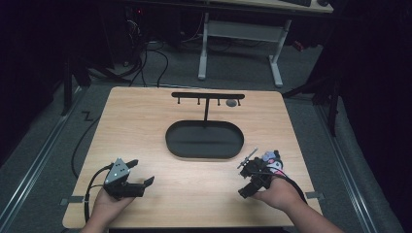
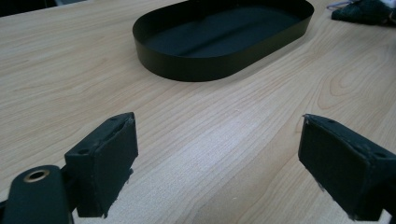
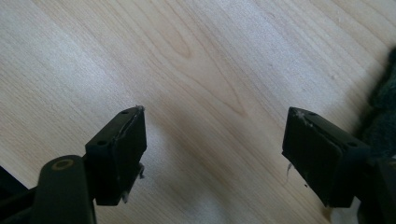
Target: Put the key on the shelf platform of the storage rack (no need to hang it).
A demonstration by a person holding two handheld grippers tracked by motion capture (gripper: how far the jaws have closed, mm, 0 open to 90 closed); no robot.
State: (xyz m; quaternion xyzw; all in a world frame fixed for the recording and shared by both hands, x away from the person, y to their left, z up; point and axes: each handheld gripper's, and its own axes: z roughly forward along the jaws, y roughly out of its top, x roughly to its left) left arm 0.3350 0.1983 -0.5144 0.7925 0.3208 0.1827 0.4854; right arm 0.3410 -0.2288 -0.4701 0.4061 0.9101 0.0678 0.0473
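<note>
- Left gripper: jaws spread wide, nothing between them — bare wood under the gap. Its pads sit low over the table.
- Ahead of the left jaws, slightly to their right in the left gripper view: a black oval tray, well apart from the pads. Tray interior looks bare and dark.
- From above, the left gripper is held by the person's left hand near the table's near-left edge, jaws pointing toward the tray.
- Right gripper: jaws likewise wide open, holding nothing — only wood grain between them.
- Just beside the right jaw's outer side: a dark soft bundle, at the frame edge, close to the jaw; contact cannot be told.
- From above, that bundle shows pink and white bits among black, lying near the tray's right end, at the right gripper.
- Beyond the tray: a black T-shaped rack with short pegs, rising from the tray's far side.
</note>
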